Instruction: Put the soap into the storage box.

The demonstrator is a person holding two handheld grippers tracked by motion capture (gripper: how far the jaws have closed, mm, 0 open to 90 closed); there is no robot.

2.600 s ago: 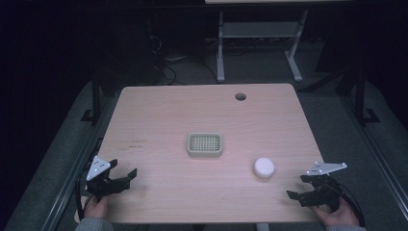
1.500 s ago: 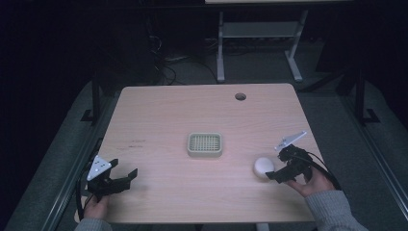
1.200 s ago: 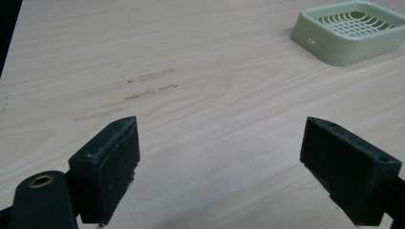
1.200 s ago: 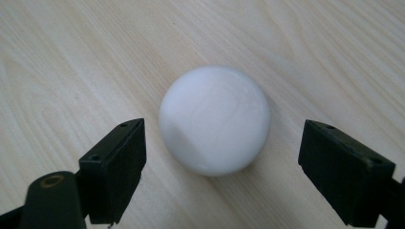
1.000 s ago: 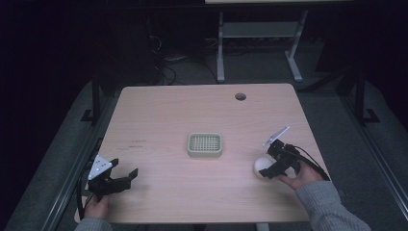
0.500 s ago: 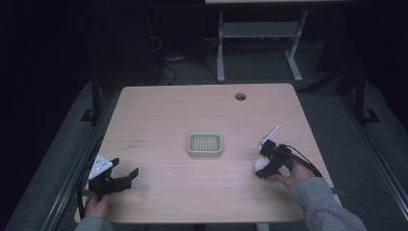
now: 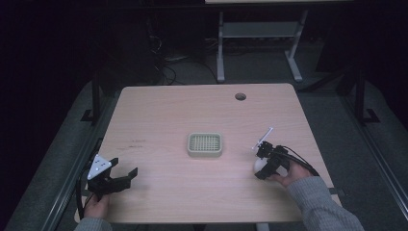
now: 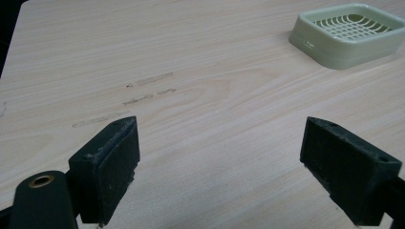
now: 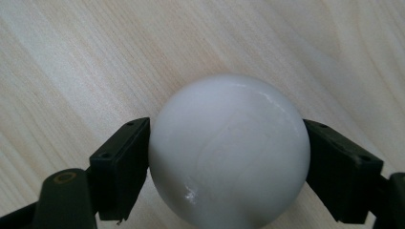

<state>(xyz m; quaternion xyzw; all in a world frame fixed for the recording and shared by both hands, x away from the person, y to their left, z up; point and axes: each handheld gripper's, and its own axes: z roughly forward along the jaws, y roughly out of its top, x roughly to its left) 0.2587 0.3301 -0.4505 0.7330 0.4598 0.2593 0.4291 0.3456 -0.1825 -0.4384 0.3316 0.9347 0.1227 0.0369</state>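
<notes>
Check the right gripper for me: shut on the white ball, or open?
Shut on it. In the right gripper view, both fingers of the right gripper press against the white ball, one on each side.

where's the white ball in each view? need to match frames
High view: white ball at the table's right side, between the right tool's jaws.
Left gripper view: not in it.
Right gripper view: ball centre frame, a jaw touching each side.
Shared landmark: the pale wood table.
</notes>
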